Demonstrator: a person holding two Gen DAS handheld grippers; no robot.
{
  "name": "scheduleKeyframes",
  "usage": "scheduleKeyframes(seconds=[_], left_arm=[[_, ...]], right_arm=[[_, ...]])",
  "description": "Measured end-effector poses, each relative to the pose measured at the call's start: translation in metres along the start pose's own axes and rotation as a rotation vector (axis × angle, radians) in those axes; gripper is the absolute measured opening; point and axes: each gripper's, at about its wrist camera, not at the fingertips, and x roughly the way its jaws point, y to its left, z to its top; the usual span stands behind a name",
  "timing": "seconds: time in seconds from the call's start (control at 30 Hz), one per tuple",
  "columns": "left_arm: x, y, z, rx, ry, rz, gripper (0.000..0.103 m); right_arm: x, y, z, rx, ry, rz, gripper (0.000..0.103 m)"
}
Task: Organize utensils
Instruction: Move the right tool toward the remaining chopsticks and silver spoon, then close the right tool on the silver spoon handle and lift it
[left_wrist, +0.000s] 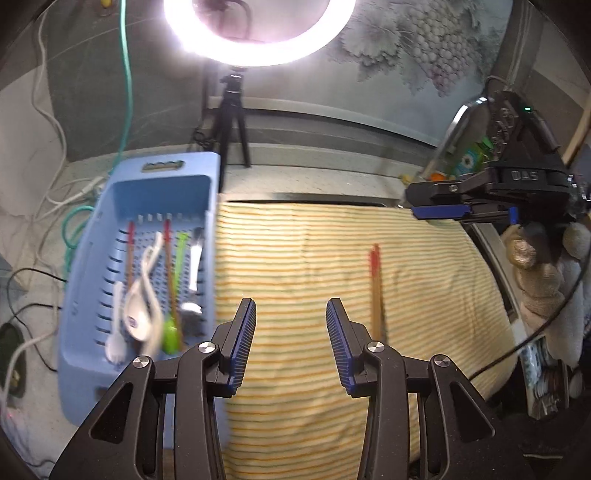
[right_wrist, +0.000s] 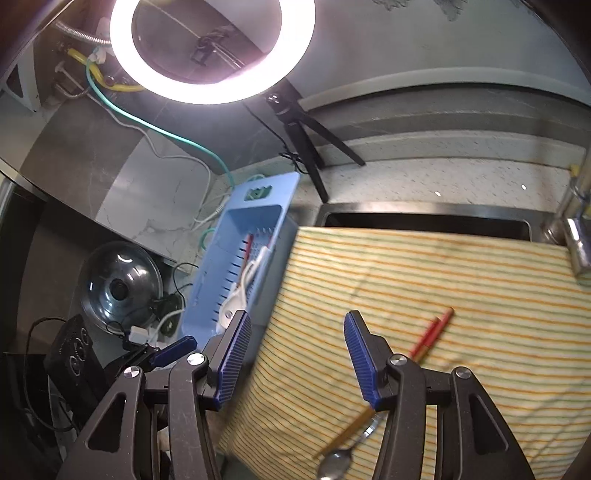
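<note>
The letters "DAS" are read on the black body of the right tool, seen at about two o'clock in the left wrist view; no other writing can be made out. The left tool is held with its blue-padded jaws spread apart over the striped cloth, and nothing is pinched or touched between them. The right tool is likewise spread and empty. A pair of red-tipped chopsticks is laid on the cloth, at about one o'clock from the left tool. A metal spoon is seen at six o'clock in the right wrist view, under the right tool. A blue basket is set at nine o'clock beside the cloth, and spoons, chopsticks and a green utensil are held inside it.
</note>
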Motion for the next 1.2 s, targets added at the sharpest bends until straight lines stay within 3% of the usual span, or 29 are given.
scheduleKeyframes(seconds=[0.07, 0.3, 0.67, 1.03, 1.2], left_arm=[[0.002, -0.014, -0.01, 0.01, 0.01, -0.021, 0.038], [0.014, -0.062, -0.053, 0.135, 0.088, 0.013, 0.038], [0.029, -0.104, -0.099, 0.14, 0.143, -0.005, 0.038], [0.054, -0.11, -0.111, 0.144, 0.137, 0.012, 0.038], [0.063, -0.109, -0.111, 0.144, 0.155, 0.019, 0.03]], right_arm=[[0.001, -0.012, -0.008, 0.02, 0.024, 0.002, 0.049], [0.02, -0.055, -0.048, 0.093, 0.138, 0.019, 0.049], [0.062, -0.073, -0.093, 0.11, 0.307, 0.079, 0.03], [0.084, -0.081, -0.101, 0.175, 0.339, 0.11, 0.022], [0.088, -0.085, -0.106, 0.204, 0.333, 0.124, 0.019]])
